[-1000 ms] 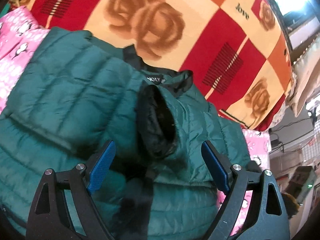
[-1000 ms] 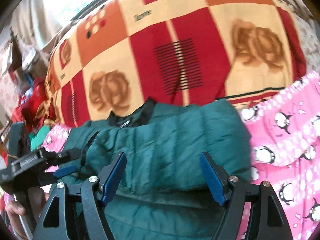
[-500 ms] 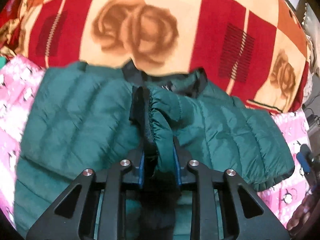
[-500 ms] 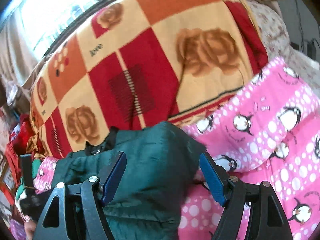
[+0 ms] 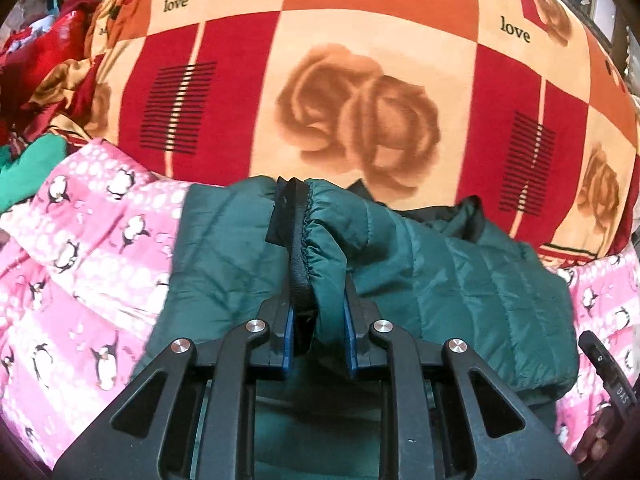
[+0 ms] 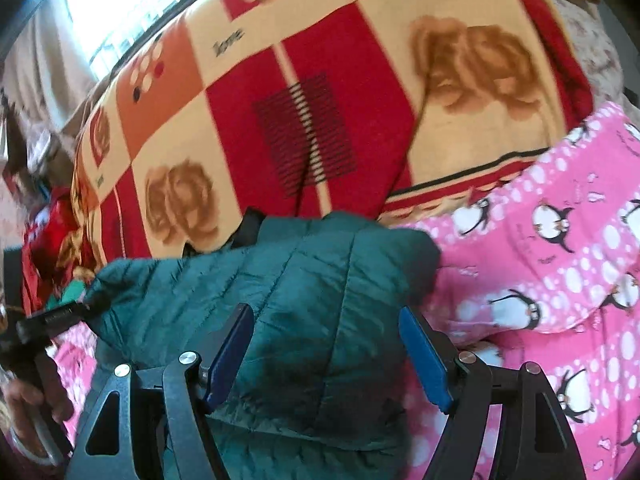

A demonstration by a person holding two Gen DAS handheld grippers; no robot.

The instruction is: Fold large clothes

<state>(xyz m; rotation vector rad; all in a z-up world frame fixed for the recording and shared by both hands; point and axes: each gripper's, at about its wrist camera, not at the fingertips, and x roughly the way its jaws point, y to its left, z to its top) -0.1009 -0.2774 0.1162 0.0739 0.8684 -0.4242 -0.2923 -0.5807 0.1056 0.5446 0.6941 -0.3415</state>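
Note:
A dark green quilted puffer jacket point(image 5: 460, 280) lies on a pink penguin-print sheet point(image 5: 88, 248). My left gripper point(image 5: 318, 320) is shut on the jacket's sleeve cuff point(image 5: 312, 232), green with a black lining, and holds it up over the jacket body. In the right wrist view the jacket point(image 6: 304, 280) fills the middle, its folded edge near the sheet point(image 6: 560, 300). My right gripper point(image 6: 326, 356) is open just above the jacket, holding nothing. The left gripper's handle point(image 6: 56, 316) shows at that view's left edge.
A red, orange and cream blanket with roses point(image 5: 360, 100) rises behind the jacket, also seen in the right wrist view point(image 6: 320, 100). Red and green clothes point(image 5: 36, 80) are piled at the far left. A bright window point(image 6: 120, 8) is at the upper left.
My left gripper closed on the sleeve cuff and has carried it leftward across the jacket. My right gripper stayed open and shifted toward the jacket's right edge.

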